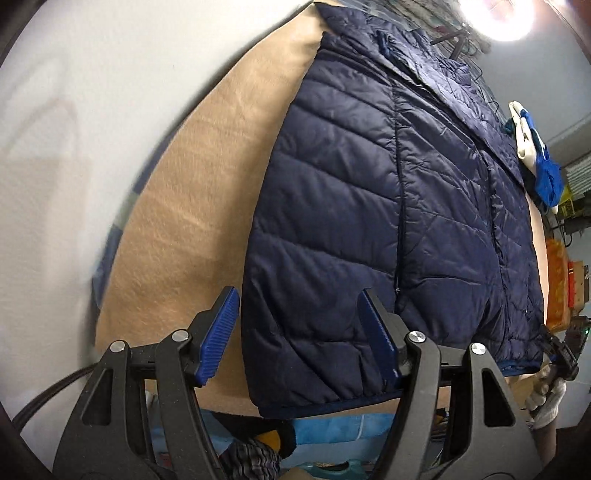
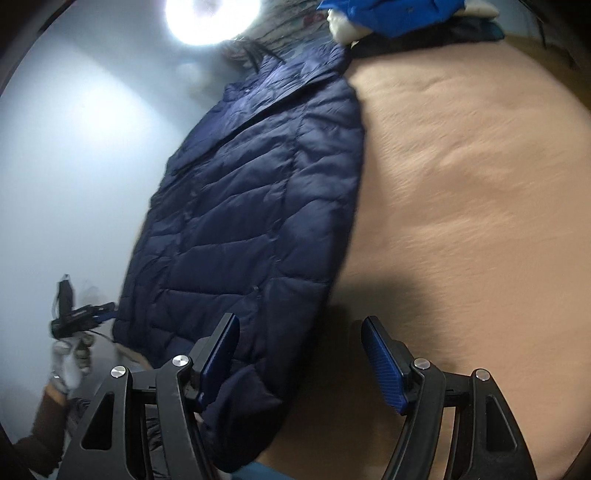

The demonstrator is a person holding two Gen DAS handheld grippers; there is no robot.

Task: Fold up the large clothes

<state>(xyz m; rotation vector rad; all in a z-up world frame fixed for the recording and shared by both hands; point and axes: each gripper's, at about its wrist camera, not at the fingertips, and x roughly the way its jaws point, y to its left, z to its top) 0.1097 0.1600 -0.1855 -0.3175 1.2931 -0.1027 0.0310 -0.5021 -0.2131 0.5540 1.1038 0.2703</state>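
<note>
A navy quilted puffer jacket (image 1: 388, 206) lies flat on a tan blanket (image 1: 207, 192), hem toward me, one side folded in over the body. My left gripper (image 1: 299, 332) is open and empty, just above the hem's left corner. In the right wrist view the jacket (image 2: 251, 206) lies left of centre on the blanket (image 2: 461, 221). My right gripper (image 2: 299, 362) is open and empty, its jaws standing either side of the jacket's near right edge above the hem corner. The left gripper with its gloved hand shows at the far left (image 2: 74, 317).
A pile of blue and white clothes (image 1: 535, 155) lies at the blanket's far end, also at the top of the right wrist view (image 2: 391, 16). A bright lamp (image 2: 212, 16) glares overhead. Orange boxes (image 1: 561, 284) stand beyond the right edge. A white wall (image 1: 74, 110) is on the left.
</note>
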